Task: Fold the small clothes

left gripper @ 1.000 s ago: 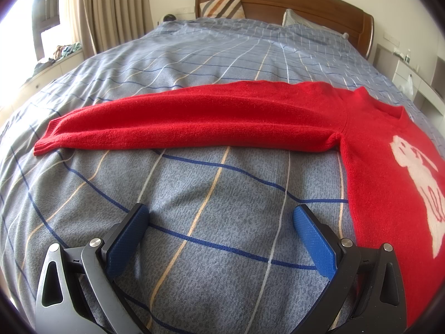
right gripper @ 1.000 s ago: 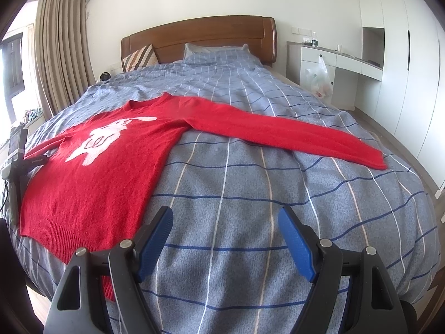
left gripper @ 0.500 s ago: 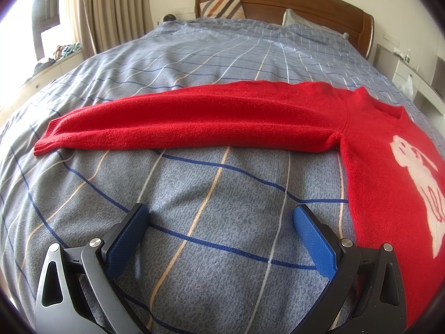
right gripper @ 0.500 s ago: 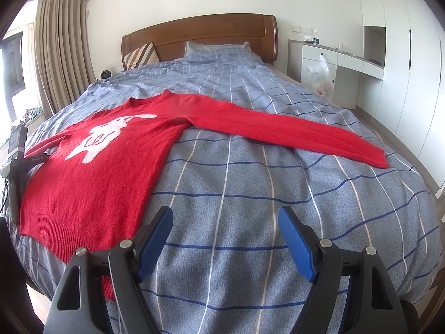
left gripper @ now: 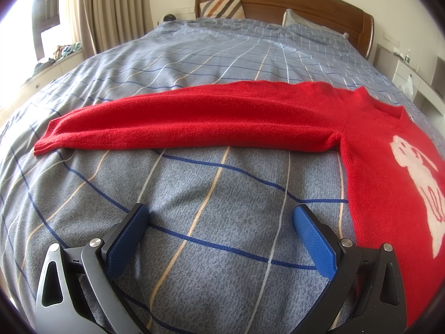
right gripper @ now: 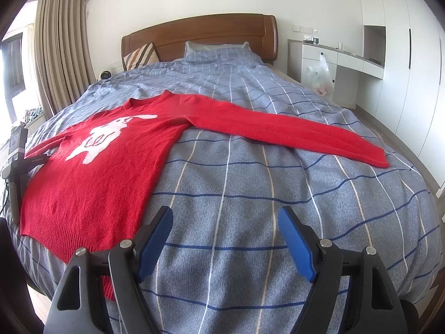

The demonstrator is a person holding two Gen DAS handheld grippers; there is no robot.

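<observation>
The red sweater [right gripper: 111,172] lies flat on the bed [right gripper: 250,194], sleeves outstretched. We hold the left gripper [left gripper: 219,231] and right gripper [right gripper: 225,231] released above bare quilt beside it. Frame edges crop its hem.

Bare bed [right gripper: 250,183] lies before both tongs, nothing between their open jaws. The sweater [right gripper: 105,167] spreads flat, sleeves [left gripper: 194,119] outstretched; nothing stands up.
</observation>
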